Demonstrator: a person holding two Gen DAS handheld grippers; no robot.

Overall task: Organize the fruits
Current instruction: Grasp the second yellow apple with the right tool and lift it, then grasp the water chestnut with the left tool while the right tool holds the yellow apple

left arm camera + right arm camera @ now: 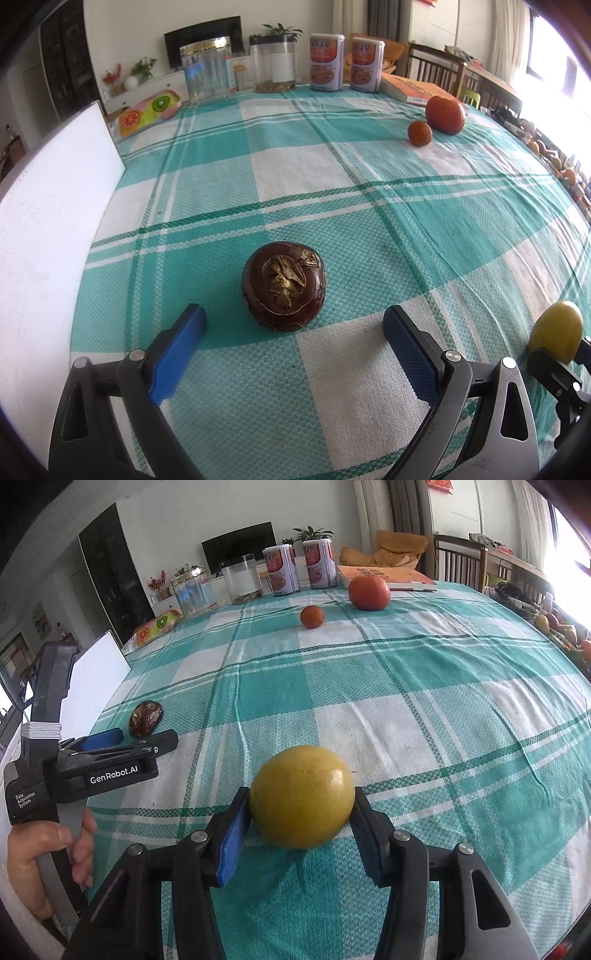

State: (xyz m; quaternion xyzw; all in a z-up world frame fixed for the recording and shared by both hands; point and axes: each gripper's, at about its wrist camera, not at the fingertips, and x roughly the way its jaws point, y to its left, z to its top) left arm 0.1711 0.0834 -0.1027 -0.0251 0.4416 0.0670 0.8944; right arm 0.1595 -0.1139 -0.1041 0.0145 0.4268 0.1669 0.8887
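A dark brown round fruit (283, 286) lies on the green checked tablecloth (332, 177), just ahead of my left gripper (293, 323), which is open and empty with a finger on either side. My right gripper (301, 812) is shut on a yellow fruit (302, 795), which also shows at the right edge of the left wrist view (556, 330). A small orange fruit (312, 616) and a large orange fruit (368, 592) sit together at the far side of the table. In the right wrist view the left gripper (144, 738) is at the left, beside the brown fruit (145, 718).
A white board (48, 236) stands along the table's left edge. At the far edge are two clear jars (208, 66), two printed tins (327, 61), an orange book (417, 88) and a fruit-printed pack (147, 110). Wooden chairs (460, 559) stand behind the table.
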